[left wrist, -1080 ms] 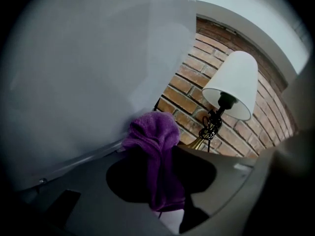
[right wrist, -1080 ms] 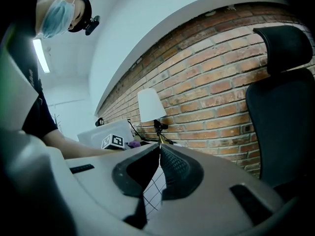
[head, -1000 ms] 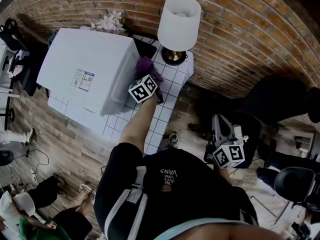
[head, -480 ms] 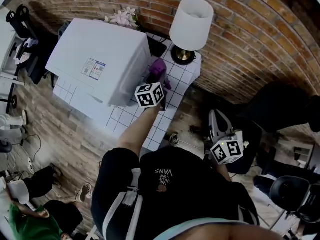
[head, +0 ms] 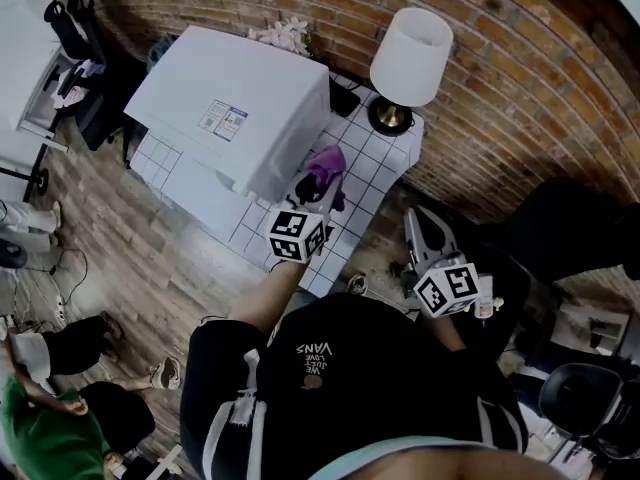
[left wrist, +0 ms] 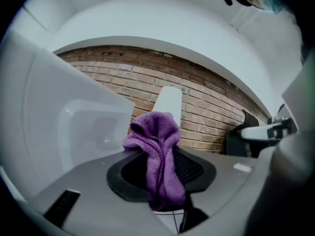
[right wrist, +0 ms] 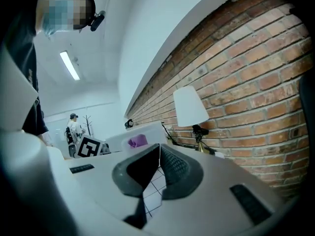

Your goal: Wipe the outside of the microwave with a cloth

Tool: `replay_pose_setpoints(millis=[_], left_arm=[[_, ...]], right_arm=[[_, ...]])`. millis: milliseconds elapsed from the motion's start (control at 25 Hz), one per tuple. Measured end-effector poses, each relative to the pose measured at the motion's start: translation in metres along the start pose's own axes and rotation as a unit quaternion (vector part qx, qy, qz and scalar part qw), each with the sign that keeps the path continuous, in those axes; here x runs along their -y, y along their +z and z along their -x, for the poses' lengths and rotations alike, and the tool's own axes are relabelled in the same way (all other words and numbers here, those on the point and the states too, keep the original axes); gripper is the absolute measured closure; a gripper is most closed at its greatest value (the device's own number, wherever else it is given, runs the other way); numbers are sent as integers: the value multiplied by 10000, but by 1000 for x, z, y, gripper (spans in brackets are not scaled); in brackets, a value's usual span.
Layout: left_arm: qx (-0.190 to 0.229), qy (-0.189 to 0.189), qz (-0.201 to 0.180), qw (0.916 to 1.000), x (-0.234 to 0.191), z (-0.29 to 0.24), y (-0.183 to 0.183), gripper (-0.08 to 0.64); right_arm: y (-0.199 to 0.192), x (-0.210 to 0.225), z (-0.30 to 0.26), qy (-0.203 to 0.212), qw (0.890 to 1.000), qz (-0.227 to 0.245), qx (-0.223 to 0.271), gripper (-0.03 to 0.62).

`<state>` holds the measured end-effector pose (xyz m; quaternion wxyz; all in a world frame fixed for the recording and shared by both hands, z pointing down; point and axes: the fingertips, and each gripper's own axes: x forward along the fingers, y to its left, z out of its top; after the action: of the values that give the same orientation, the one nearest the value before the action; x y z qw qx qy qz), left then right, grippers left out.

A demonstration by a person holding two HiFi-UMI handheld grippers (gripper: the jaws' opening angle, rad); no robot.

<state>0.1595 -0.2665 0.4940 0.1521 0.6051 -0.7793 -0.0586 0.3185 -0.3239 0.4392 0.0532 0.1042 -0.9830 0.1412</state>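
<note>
Microwave: the white microwave (head: 235, 108) sits on a white tiled counter (head: 375, 158), with a label on its top.

Cloth: the purple cloth (head: 326, 165) is bunched up just beside the microwave's right side wall, near its front corner. It seems to stand a little off the wall, though the head view is too small to be sure.

Left tool: the left tool (left wrist: 160, 181) has its jaws pinched on the lower part of the cloth. The free end sticks up above them. The tool points along the microwave's right side.

Right tool: the right tool (right wrist: 158, 154) has its jaws closed tip to tip with nothing between them. It is well apart from the microwave, to its right and off the counter's edge.

Lamp: a white-shaded lamp (head: 410, 58) stands on the counter to the right of the microwave, against the brick wall (head: 520, 78).
</note>
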Motion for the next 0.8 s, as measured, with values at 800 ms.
replay_pose_setpoints(millis=[800], left_arm=[[563,1008,-952,9887,-69,196,74,419]], right_arm=[[16,-110,-73,1072,9939,225,117,589]])
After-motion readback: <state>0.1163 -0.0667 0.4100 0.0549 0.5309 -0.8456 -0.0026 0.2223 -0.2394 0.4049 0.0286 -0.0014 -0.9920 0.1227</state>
